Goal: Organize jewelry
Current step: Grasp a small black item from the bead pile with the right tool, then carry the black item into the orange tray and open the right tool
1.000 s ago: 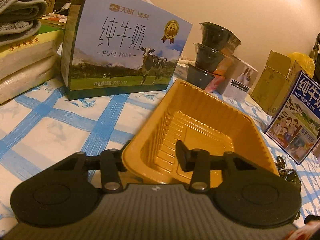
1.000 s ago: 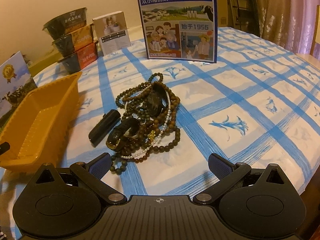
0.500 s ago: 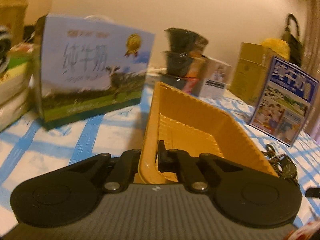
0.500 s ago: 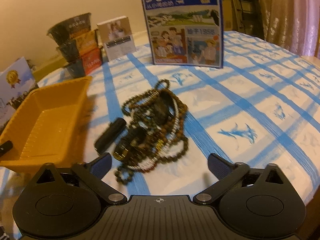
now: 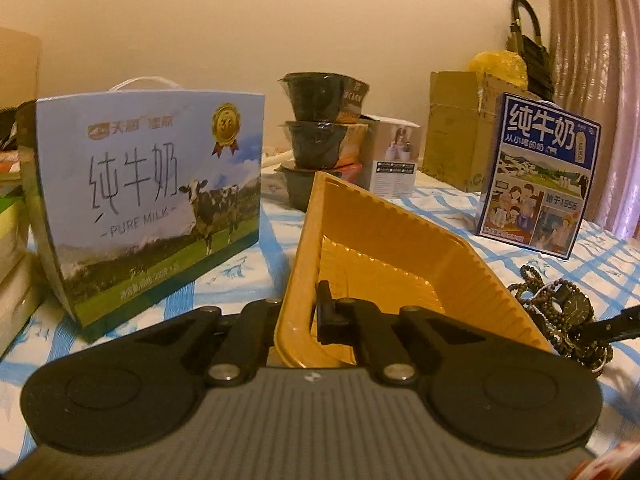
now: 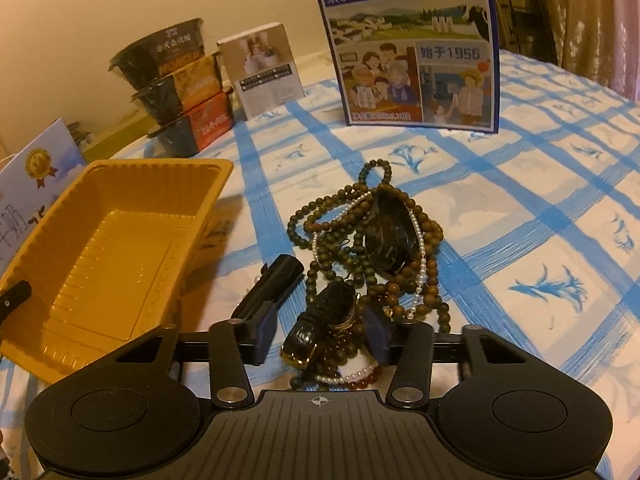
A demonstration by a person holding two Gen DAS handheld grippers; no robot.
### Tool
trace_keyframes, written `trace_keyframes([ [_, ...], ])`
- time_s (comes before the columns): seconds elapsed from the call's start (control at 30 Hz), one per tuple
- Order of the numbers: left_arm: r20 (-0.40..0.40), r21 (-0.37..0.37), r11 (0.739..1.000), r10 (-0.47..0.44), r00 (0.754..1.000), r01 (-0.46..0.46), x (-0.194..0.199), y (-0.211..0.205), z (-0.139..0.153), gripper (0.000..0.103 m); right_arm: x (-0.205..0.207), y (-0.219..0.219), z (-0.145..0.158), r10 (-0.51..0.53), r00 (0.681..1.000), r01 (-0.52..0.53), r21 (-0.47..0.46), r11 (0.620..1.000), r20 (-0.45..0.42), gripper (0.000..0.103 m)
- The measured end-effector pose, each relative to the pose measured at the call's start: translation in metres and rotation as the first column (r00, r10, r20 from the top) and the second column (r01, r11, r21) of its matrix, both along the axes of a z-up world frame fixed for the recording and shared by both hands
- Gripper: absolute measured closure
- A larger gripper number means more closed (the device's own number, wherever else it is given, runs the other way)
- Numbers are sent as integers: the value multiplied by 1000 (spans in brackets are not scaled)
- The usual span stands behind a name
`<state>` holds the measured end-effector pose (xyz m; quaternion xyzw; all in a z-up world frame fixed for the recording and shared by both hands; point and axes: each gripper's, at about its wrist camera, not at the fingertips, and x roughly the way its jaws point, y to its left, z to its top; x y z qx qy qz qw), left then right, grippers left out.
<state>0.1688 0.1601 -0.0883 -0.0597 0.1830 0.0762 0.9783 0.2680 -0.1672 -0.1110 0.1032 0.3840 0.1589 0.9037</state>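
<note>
The left gripper (image 5: 298, 312) is clenched on the near rim of the yellow tray (image 6: 120, 240), whose long axis runs away from it. Right of the tray, a jewelry pile (image 6: 360, 248) stretches away along the bench (image 6: 520, 216). The right gripper (image 6: 320, 336), its jaws just closing, straddles the pile's near end around a watch (image 6: 324, 320), not visibly pinched. Bare cloth lies farther right.

In the left wrist view, you face a pale blue milk carton (image 5: 148, 204) with a cow at centre left, three stacked dark bowls (image 5: 320, 136) at upper centre, a small white box (image 5: 394, 160) beside them, a cardboard box (image 5: 456, 128) and a blue milk box (image 5: 540, 176) at right, all on a blue-checked tablecloth (image 6: 520, 208).
</note>
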Motion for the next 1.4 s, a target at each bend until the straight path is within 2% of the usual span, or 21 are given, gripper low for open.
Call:
trace_keyframes([
  [0.03,0,3,1000,-8,1000,8,1,0,0,98,3,0,-1,-3,1000,3,6,1000,-10,60],
  [0.13,-3,4,1000,-26,1000,26,4,3,0,98,9,0,-5,-11,999,12,18,1000,-33,74],
  [0.2,-3,12,999,-34,999,34,5,3,0,98,9,0,-6,-8,1000,9,19,1000,-29,86],
  [0.4,-4,13,999,-38,999,38,6,3,1,98,1,3,5,-5,998,4,10,1000,60,87],
  [0.53,-5,22,999,-40,999,40,7,3,1,98,-2,5,20,11,995,-16,49,999,98,87],
  [0.77,-10,31,999,-36,999,37,9,0,4,98,-14,36,48,113,978,-138,132,982,177,87],
  [0.9,-13,32,999,-32,999,33,9,-1,5,98,-19,61,46,175,973,-203,207,957,150,87],
  [1.03,-11,30,999,-30,999,30,9,-1,5,98,-19,84,31,221,972,-233,258,938,73,87],
  [1.23,-13,31,999,-31,999,31,9,-1,5,98,-19,105,15,259,965,-262,248,933,46,87],
  [1.33,-14,31,999,-27,1000,28,9,-2,5,98,-24,102,19,261,961,-273,192,943,87,80],
  [1.4,-14,30,999,-25,1000,26,9,-2,4,98,-24,92,23,244,965,-258,190,947,94,66],
])
